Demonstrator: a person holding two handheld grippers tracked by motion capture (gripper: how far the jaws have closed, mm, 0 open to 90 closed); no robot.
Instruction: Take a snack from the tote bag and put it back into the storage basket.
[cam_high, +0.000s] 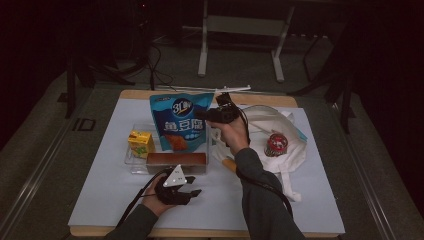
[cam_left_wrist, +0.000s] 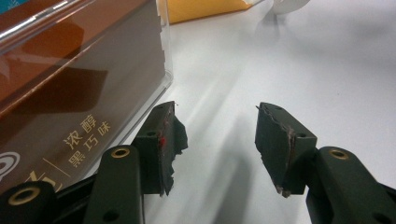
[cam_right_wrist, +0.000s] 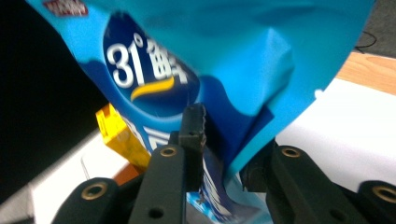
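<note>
A blue snack bag (cam_high: 179, 122) stands upright in a clear plastic bin (cam_high: 131, 162), behind a long brown box (cam_high: 176, 160) and next to a yellow juice carton (cam_high: 140, 142). My right gripper (cam_high: 206, 116) is at the bag's right edge. In the right gripper view the bag (cam_right_wrist: 210, 60) has its edge between the jaws of that gripper (cam_right_wrist: 224, 140), which stand apart and do not press on it. My left gripper (cam_high: 196, 186) rests low on the white mat in front of the bin, open and empty (cam_left_wrist: 217, 135), beside the brown box (cam_left_wrist: 56, 93).
A white tote bag (cam_high: 280, 130) lies at the right with a red round pack (cam_high: 275, 145) on it. An orange item (cam_high: 229, 164) lies by the right forearm. The white mat (cam_high: 100, 200) covers the wooden table; frame legs stand behind.
</note>
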